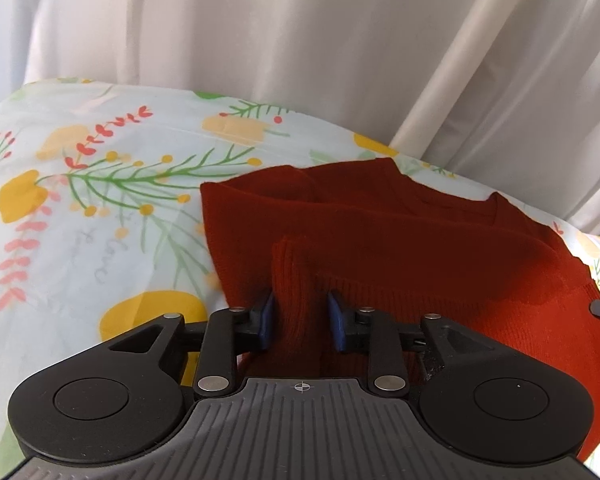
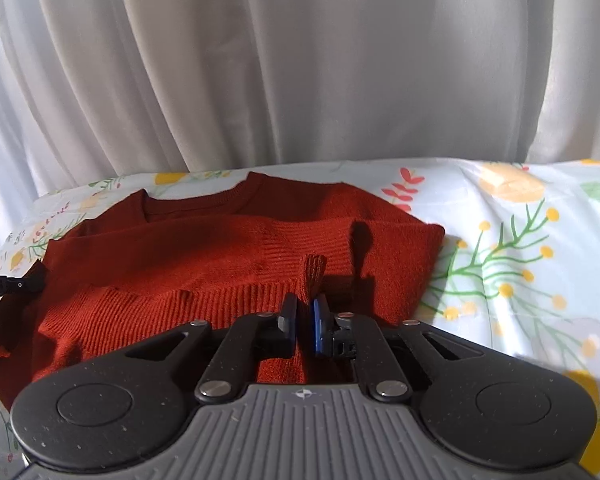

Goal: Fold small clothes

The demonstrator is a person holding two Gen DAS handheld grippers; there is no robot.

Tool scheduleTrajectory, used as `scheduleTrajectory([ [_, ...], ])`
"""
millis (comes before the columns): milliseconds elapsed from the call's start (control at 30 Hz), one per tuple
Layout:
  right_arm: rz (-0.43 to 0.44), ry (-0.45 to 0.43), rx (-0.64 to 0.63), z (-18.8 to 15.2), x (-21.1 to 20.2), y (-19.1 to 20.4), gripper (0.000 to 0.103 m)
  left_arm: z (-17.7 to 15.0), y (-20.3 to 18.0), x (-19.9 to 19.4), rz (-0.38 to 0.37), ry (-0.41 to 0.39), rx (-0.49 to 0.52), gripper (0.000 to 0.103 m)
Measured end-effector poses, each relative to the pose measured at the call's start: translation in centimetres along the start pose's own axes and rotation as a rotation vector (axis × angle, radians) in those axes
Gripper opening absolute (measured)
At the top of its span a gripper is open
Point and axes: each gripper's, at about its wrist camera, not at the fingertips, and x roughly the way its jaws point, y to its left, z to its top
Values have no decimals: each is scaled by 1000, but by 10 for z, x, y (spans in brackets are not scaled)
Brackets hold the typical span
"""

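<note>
Both grippers at the near hem of the red sweater point(image 1: 400, 232): left gripper point(image 1: 301, 322) probably clamped on a bunch, right gripper point(image 2: 304, 322) pinching ribbing; next, lift together, fold toward collar

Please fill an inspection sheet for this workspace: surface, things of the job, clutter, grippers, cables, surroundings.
Surface: floral cloth covering the work surface, with slight creases.
Job's things: one rust-red knit sweater, lying partly folded with its sleeves laid over the body and its neckline at the far side.
Clutter: nothing seen.
Grippers: left gripper is shut on a bunched ribbed fold of the sweater near the hem; right gripper is shut on a thin ribbed fold of the sweater's hem. Each one's tip shows at the edge of the other's view.
Cables: nothing clearly seen.
Surroundings: white curtain hanging in folds behind the surface; sunlight and shadows fall on the right side.
</note>
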Motion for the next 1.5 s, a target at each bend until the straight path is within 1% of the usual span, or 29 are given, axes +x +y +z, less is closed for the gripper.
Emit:
scheduleTrajectory([
  [33,2,3,6,0,2,-1,8,1,0,0,2,3,-2,29],
  [100,-2,0,8,-1,4,0,8,2,-1,0,5,11,-6,12],
  [133,-8,-1,7,-1,4,1,8,2,0,0,3,19,-12,11],
  [200,-21,-12,0,-3,0,4,6,3,0,-5,-4,16,-20,8],
  [333,-50,-74,-51,-1,-21,17,5,10,-3,-37,-25,-55,-23,7],
  [467,-25,-178,-60,11,-60,24,5,29,-8,-81,-55,-151,-25,7],
  [633,-37,-304,-70,31,-94,32,4,57,-17,-124,-60,-289,-32,7],
  [700,-36,-344,-65,41,-101,34,4,67,-21,-135,-60,-334,-22,7],
  [767,-48,-371,-61,50,-104,35,4,77,-26,-138,-38,-371,2,7],
  [833,-56,-388,-56,59,-103,37,4,87,-29,-135,-24,-385,4,7],
  [900,-68,-404,-61,68,-97,40,4,97,-29,-125,-26,-385,-13,6],
  [967,-70,-412,-56,77,-88,41,4,102,-30,-107,-38,-359,-22,6],
  [1033,-74,-404,-47,84,-74,41,4,105,-31,-82,-22,-315,-29,6],
  [1100,-88,-382,-44,89,-57,42,4,105,-31,-58,-31,-265,-53,6],
  [1167,-105,-349,-41,90,-40,43,4,104,-30,-41,-16,-242,-73,6],
  [1233,-119,-323,-39,91,-26,42,4,104,-27,-31,7,-242,-84,5],
  [1300,-142,-317,-46,92,-16,43,4,107,-24,-26,12,-248,-104,5],
  [1433,-164,-330,-41,101,-5,42,4,113,-18,-30,12,-274,-134,5],
  [1500,-174,-344,-28,101,-5,45,4,118,-18,-27,26,-290,-136,5],
])
